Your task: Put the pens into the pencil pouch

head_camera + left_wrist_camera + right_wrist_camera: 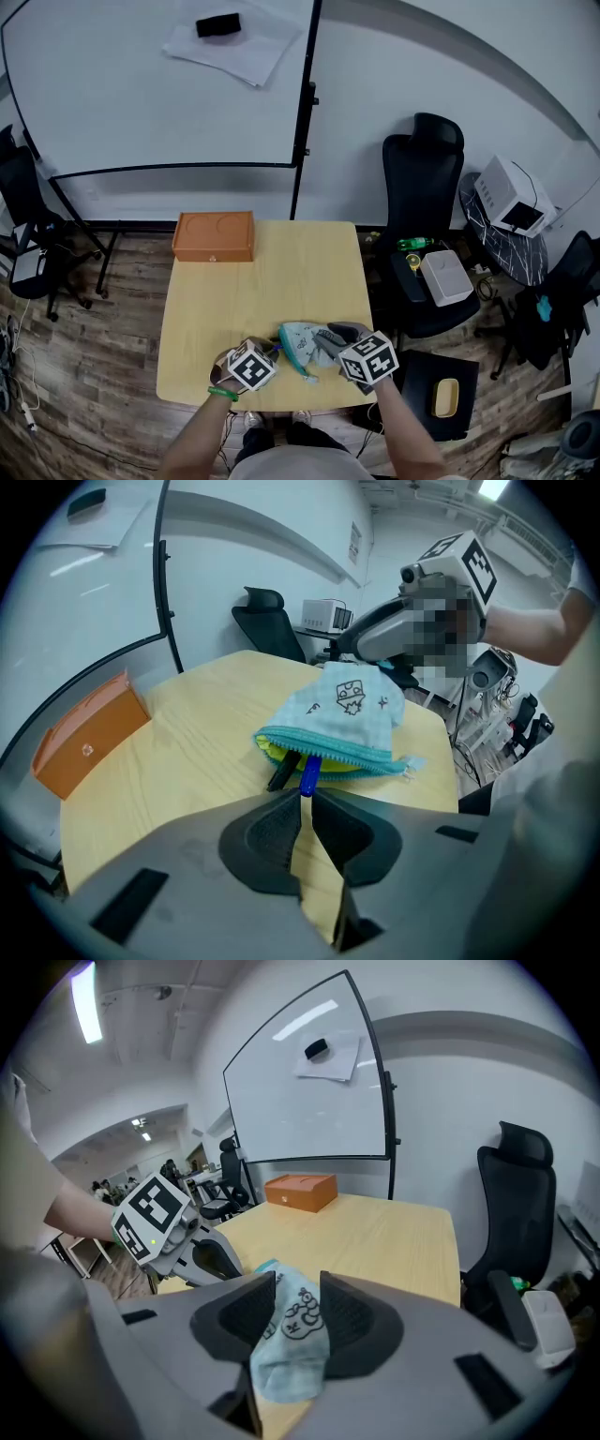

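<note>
**Two pens only half in, and a slim hold on the blue one**

The pencil pouch lies on its side near the front edge of the tabletop, a little right of the middle. Its unzipped mouth gapes toward the left gripper. A blue pen pokes out of that mouth with a black pen just beside it, and both are only partly inside.

The left gripper's jaws are drawn almost together and nip just the tail end of the blue pen. The right gripper is clamped on the pouch's closed end, with fabric bunched between its pads.

To my eye the weak spot is that tail-end pinch. With so little pen in the jaws, a push that is not straight along the pen could let it twist or pop free.

The pouch is soft and held only at its far end. A firm shove may crumple it or close its mouth instead of seating the pen.

The black pen lies loose in the opening, so a rub from the blue one or from the jaws could drag it back out. So close to the front edge, it could then roll off.

The orange box at the back left corner sits well apart and should not interfere.
</note>
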Tool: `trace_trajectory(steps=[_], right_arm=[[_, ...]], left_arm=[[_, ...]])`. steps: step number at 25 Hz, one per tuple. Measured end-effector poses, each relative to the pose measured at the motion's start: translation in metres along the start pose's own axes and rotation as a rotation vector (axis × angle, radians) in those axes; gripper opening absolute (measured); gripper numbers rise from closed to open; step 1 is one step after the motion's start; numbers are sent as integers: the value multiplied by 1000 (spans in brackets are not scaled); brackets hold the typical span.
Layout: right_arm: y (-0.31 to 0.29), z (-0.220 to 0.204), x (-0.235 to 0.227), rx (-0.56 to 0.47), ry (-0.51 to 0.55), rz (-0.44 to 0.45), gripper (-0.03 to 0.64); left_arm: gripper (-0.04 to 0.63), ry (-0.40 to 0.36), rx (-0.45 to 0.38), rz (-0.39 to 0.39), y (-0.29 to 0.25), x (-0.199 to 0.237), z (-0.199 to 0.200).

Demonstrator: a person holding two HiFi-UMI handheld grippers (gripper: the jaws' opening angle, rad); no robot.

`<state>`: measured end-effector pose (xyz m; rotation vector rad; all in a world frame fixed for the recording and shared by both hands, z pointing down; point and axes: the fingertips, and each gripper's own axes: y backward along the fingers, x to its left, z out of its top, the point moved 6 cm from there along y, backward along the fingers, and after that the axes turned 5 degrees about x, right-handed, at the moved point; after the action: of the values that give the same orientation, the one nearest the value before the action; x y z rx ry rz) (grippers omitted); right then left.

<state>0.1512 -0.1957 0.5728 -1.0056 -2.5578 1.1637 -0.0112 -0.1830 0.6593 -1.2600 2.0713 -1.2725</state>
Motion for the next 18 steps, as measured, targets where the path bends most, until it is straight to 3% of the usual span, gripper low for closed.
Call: trace_trajectory(steps=[11,18], right_arm=[[10,3,-2,-29,-17,-8,135],[12,5,-1,-55,-32,-4,129]], left_arm=[[48,38,52,3,-7,4,-14],[109,70,32,3,2,6,-17]])
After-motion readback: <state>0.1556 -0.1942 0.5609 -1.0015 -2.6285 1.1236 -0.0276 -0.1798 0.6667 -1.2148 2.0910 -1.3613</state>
